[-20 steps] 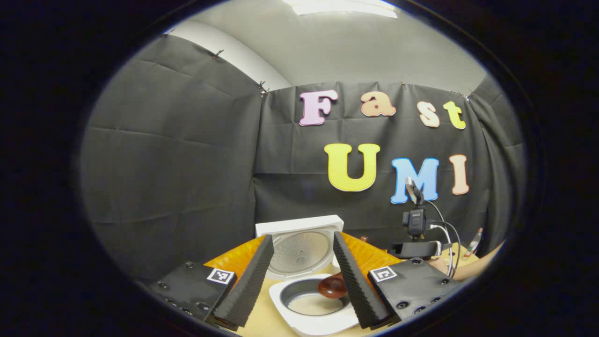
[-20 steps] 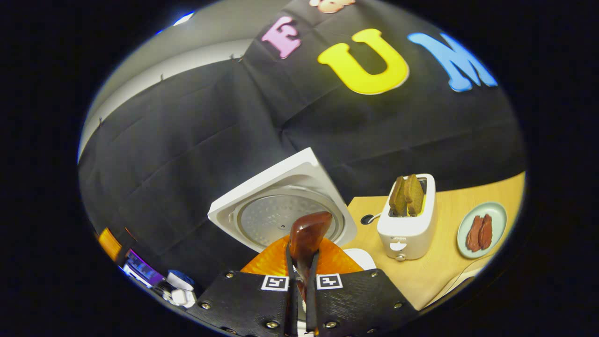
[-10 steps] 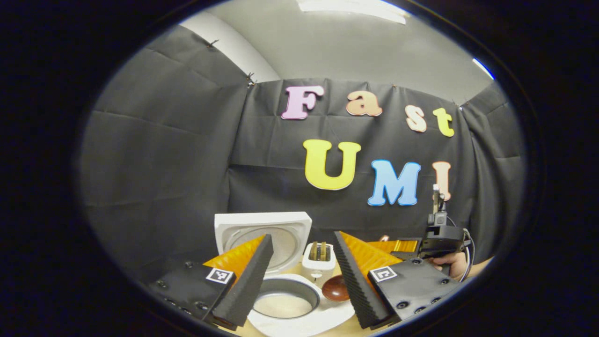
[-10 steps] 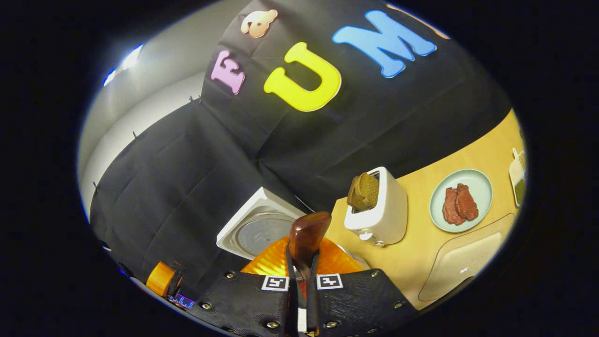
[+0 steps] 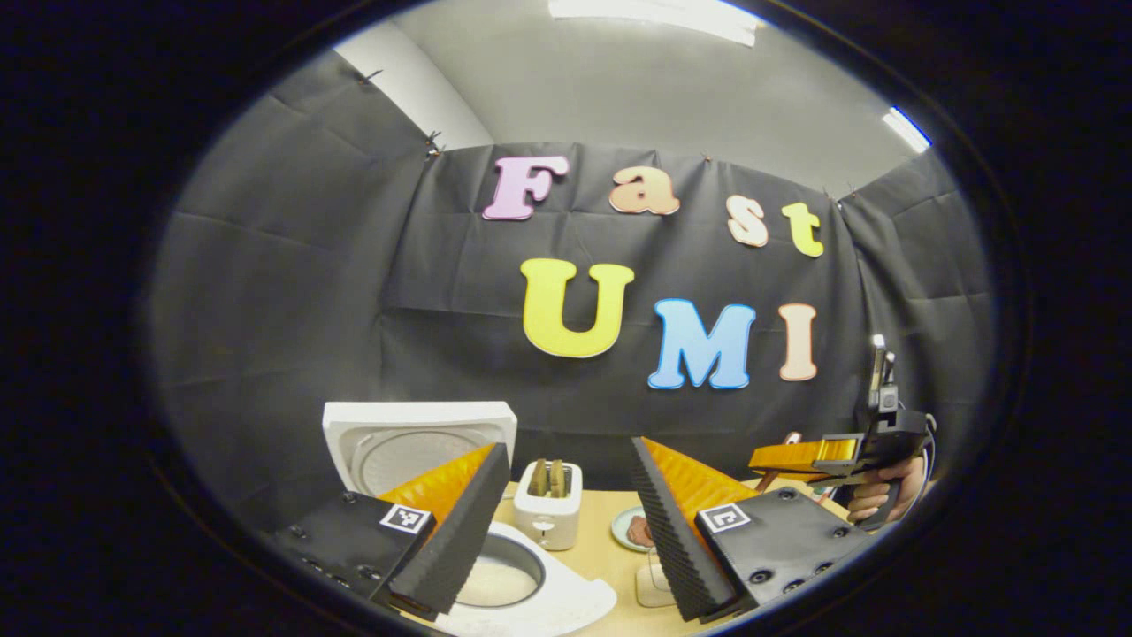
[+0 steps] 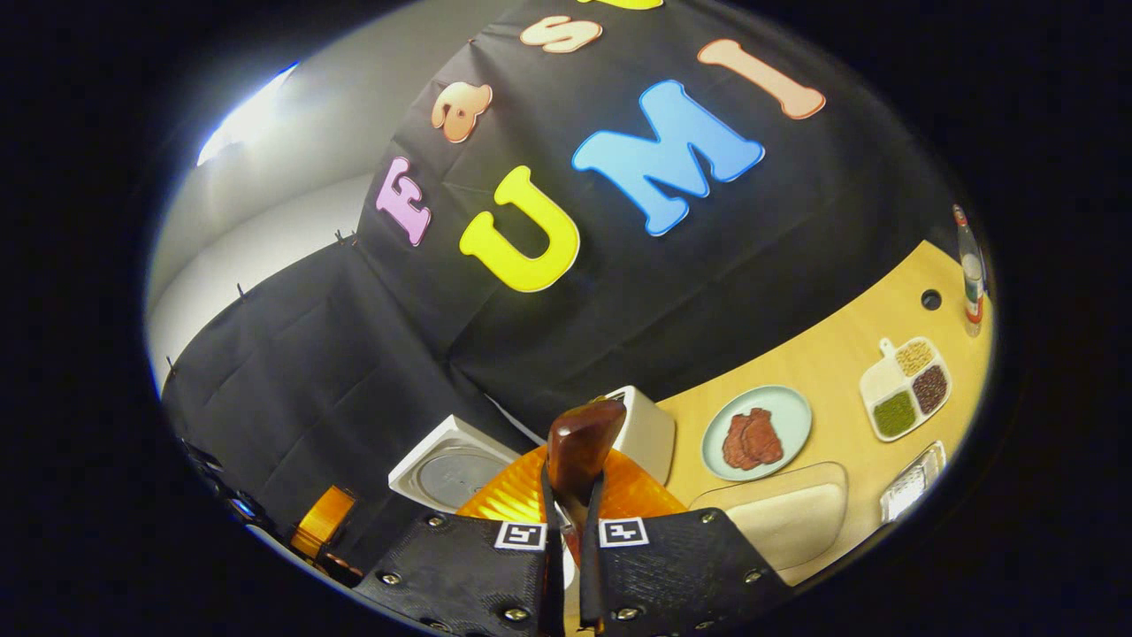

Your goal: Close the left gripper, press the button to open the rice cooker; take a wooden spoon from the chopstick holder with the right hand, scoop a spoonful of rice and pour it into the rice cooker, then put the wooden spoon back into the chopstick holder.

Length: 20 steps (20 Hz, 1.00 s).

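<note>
Bright, even light pours down from the ceiling panel (image 5: pixel 654 11) and a second strip (image 5: pixel 906 129) at right. In the right gripper view the lamp (image 6: pixel 248 115) blooms into glare. Straight edges bow toward the rims. Centres sharp, shadows soft.

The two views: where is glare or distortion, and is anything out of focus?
Left gripper view: ceiling lamp glares at the top; the fisheye bends the wall; the rice cooker looks sharp. Right gripper view: a bright glare patch at upper left; the table curves and tilts; the wooden spoon is slightly soft.
</note>
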Each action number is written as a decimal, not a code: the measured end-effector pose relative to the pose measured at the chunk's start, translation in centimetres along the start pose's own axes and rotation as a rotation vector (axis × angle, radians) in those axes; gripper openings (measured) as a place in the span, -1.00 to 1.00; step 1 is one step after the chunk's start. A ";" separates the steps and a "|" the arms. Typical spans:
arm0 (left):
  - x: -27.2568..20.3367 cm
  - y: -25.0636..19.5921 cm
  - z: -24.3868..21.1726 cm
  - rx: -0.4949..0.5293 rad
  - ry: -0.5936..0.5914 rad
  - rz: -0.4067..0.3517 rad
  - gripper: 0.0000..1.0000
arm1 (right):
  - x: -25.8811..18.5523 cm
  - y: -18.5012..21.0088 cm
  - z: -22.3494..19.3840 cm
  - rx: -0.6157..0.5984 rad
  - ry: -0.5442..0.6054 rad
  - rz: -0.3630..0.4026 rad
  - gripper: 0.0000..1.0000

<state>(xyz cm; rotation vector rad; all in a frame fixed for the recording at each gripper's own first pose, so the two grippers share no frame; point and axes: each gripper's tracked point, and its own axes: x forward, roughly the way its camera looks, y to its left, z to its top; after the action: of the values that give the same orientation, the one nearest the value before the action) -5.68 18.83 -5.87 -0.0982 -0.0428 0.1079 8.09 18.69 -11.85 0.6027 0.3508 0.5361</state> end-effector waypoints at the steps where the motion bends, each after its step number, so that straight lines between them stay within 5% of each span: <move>1: 0.4 -0.8 0.0 0.007 0.000 -0.013 0.89 | -0.8 -1.3 0.4 -0.017 -0.016 -0.031 -0.86; 12: 2.4 -7.3 0.2 0.032 0.000 -0.083 0.92 | -8.9 -14.8 3.4 -0.112 -0.106 -0.335 -0.86; 20: 3.3 -8.2 -0.1 0.049 0.010 -0.067 0.89 | -9.9 -21.0 3.7 -0.129 -0.118 -0.466 -0.85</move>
<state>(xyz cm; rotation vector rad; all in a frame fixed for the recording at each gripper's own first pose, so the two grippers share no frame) -1.51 11.02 -5.00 -0.0478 -0.0338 0.0417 9.56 -3.16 -20.38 0.4066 0.3286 0.0740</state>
